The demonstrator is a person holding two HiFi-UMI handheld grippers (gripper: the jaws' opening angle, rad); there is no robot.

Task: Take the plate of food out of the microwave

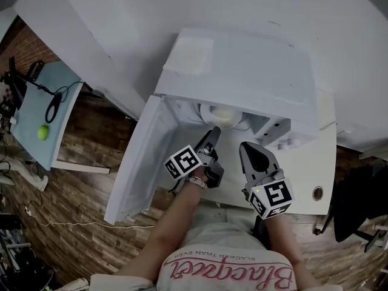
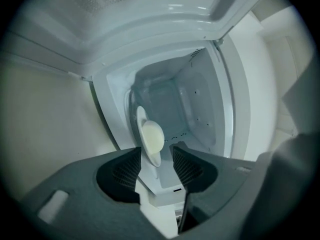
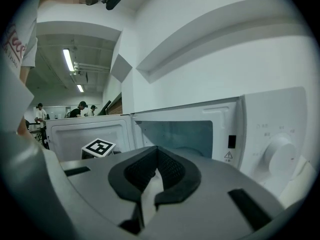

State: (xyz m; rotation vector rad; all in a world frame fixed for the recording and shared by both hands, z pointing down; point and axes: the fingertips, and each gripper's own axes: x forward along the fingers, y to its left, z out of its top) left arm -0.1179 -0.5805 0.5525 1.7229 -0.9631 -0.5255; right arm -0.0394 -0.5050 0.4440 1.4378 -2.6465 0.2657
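Observation:
A white microwave [image 1: 242, 71] stands on a white counter, its door [image 1: 142, 162] swung open to the left. Inside lies a white plate [image 1: 221, 115] with a pale mound of food [image 2: 151, 135]. My left gripper [image 1: 213, 133] reaches into the door opening, open, and in the left gripper view the plate's near rim [image 2: 154, 159] shows just beyond the gap between its pads [image 2: 127, 171]. My right gripper [image 1: 247, 147] hangs shut and empty in front of the microwave, right of the left one. In the right gripper view its jaws [image 3: 156, 153] meet before the oven cavity [image 3: 175, 133].
The control panel with a round dial [image 3: 280, 156] is on the microwave's right side. A pale blue table [image 1: 30, 111] with a green ball [image 1: 43, 132] and a black cable stands far left on the wooden floor. People [image 3: 80, 109] stand in the background.

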